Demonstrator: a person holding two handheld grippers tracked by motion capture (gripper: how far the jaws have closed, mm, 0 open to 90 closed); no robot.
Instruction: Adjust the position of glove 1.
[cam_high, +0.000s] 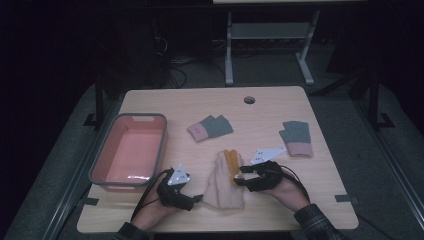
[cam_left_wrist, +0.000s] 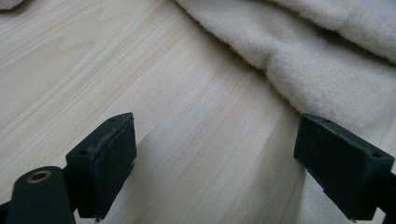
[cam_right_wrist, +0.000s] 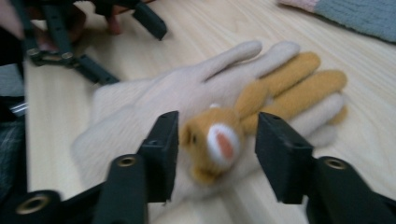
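Observation:
A cream fleece glove (cam_high: 220, 192) lies palm-flat near the table's front edge, with orange fingers (cam_high: 231, 160) and a small orange animal face (cam_right_wrist: 212, 144) on it. My right gripper (cam_high: 240, 176) reaches in from the right; in the right gripper view its jaws (cam_right_wrist: 217, 154) stand open on either side of the animal face, with small gaps. My left gripper (cam_high: 197, 199) rests low at the glove's left cuff edge. Its jaws (cam_left_wrist: 215, 163) are open over bare wood, the right one beside the cream glove (cam_left_wrist: 327, 60).
A pink basin with a grey rim (cam_high: 140, 116) sits at the table's left. Two grey gloves with pink cuffs lie farther back, one mid-table (cam_high: 210, 127) and one at the right (cam_high: 296, 137). A round cable hole (cam_high: 249, 99) is near the far edge.

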